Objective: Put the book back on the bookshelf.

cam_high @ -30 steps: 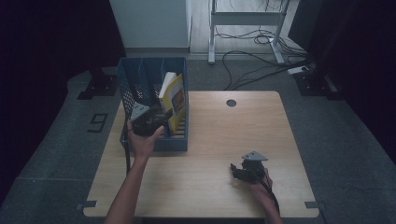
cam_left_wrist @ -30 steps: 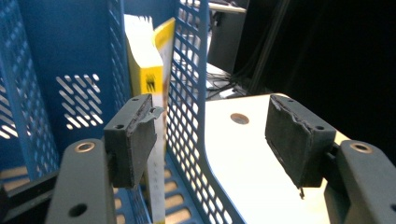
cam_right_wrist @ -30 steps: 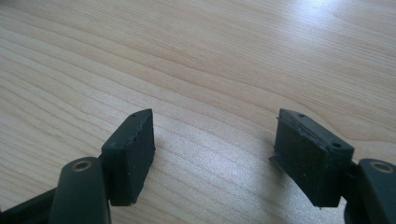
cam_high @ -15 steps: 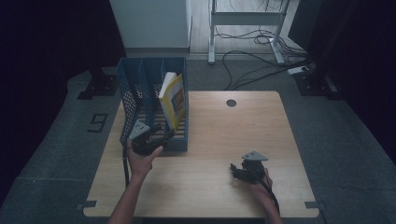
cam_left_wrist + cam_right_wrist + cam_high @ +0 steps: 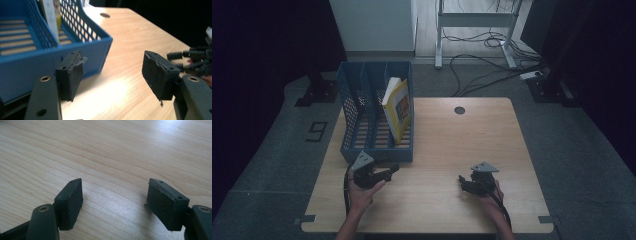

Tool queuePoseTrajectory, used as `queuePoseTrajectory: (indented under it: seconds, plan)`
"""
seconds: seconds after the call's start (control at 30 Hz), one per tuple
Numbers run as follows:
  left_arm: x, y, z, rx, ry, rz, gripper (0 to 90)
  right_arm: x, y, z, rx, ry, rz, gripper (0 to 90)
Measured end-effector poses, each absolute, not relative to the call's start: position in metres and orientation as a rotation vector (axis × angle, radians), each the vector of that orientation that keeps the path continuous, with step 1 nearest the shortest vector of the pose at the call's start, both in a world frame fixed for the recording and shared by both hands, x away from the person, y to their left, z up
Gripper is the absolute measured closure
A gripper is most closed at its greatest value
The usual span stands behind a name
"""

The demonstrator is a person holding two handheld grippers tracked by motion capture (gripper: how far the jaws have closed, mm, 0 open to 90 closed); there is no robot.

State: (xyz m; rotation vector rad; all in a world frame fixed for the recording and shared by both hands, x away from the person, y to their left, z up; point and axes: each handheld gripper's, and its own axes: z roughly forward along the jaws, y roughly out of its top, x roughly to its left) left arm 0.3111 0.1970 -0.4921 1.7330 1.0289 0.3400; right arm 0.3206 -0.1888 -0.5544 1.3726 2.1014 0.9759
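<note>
A blue mesh file organizer (image 5: 362, 117) with several slots stands at the table's left rear. A yellow and white book (image 5: 398, 107) leans upright in its rightmost slot. My left gripper (image 5: 391, 171) sits open and empty just in front of the organizer's near right corner, jaws pointing right. In the left gripper view the gripper (image 5: 113, 75) frames bare wood, with the organizer (image 5: 37, 50) and the book (image 5: 51, 15) at the left. My right gripper (image 5: 462, 183) rests open and empty low over the wood at the front right. Only wood lies between its jaws in the right gripper view (image 5: 115, 202).
The wooden table (image 5: 462, 145) has a round cable hole (image 5: 459, 110) near its far edge. A desk frame and floor cables (image 5: 482, 45) lie beyond the table. The right gripper (image 5: 197, 57) shows at the right edge of the left gripper view.
My left gripper has drawn back from the organizer beside the book toward the table's front edge, empty. The book stays in its slot. The right gripper has not moved.
</note>
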Motion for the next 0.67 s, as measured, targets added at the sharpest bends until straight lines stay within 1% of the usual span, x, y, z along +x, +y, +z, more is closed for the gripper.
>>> queuePoseTrajectory:
  seconds: [0.23, 0.67]
  plan:
    - [0.304, 0.197, -0.508, 1.773, 1.04, 0.301, 33.4, 0.321, -0.189, -0.554, 1.372, 2.102, 0.976, 27.9]
    - [0.303, 0.193, -0.52, 1.802, 1.045, 0.258, 33.4, 0.321, -0.189, -0.554, 1.373, 2.102, 0.976, 27.9]
